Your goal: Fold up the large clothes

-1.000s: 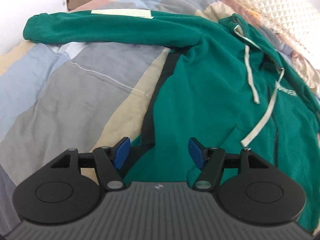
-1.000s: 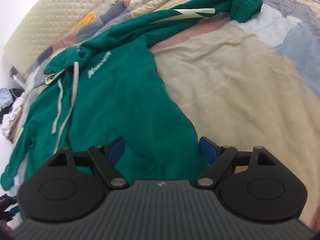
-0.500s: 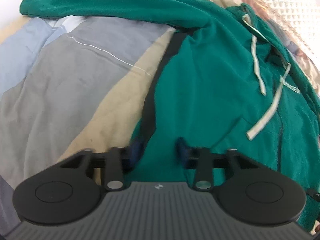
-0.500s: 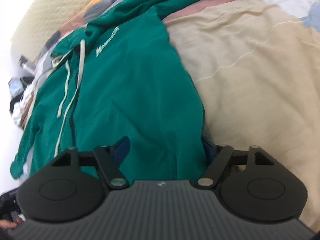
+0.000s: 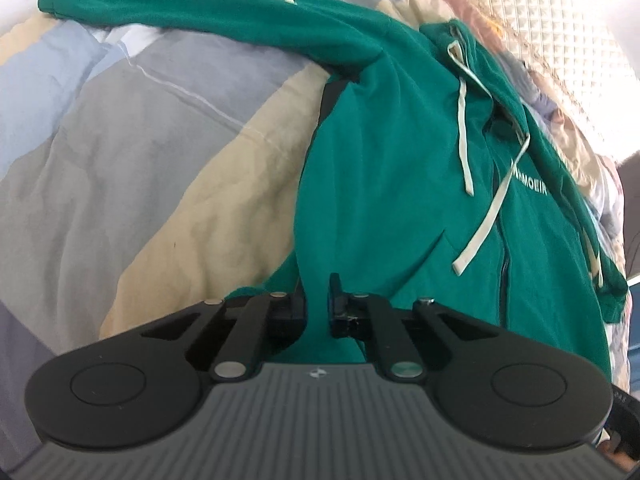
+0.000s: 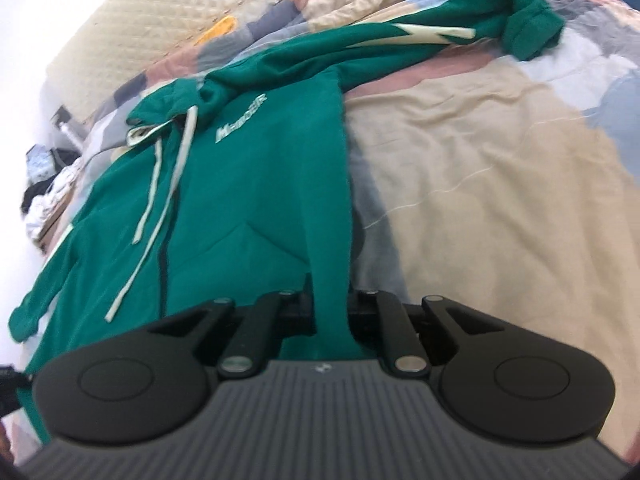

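the left claw (image 5: 317, 300) has just been closing and now pinches a pleat of green fabric at the near hem of the hoodie (image 5: 384, 184), on the side with the black seam strip. its two dark fingers (image 5: 298, 304) stand almost together with the cloth pulled up in a ridge between them. the right claw (image 6: 332, 308) has just been closing too, and it grips the hem at the opposite side, a taut band of green rising straight out from between its fingers (image 6: 362, 308).

from both grips the hoodie stretches away across the bed, front side up. two pale drawstrings (image 5: 464, 136) trail down its chest from the neck, one crossing over the dark zip line. a small white logo (image 6: 241, 129) sits on the chest near the hood, which lies bunched at the far end toward the headboard. one sleeve (image 5: 208, 12) reaches out flat to the side, with a pale rectangular patch near the cuff. the other sleeve (image 6: 400, 46) runs the opposite way, its cuff crumpled, with a pale zigzag mark along it.

under it all lies a patchwork quilt (image 5: 120, 152) in grey, tan, blue and pink blocks, slightly rumpled. a cream quilted headboard (image 6: 168, 12) stands behind the hood. in the right wrist view, some cluttered things sit blurred beside the bed at the left edge.
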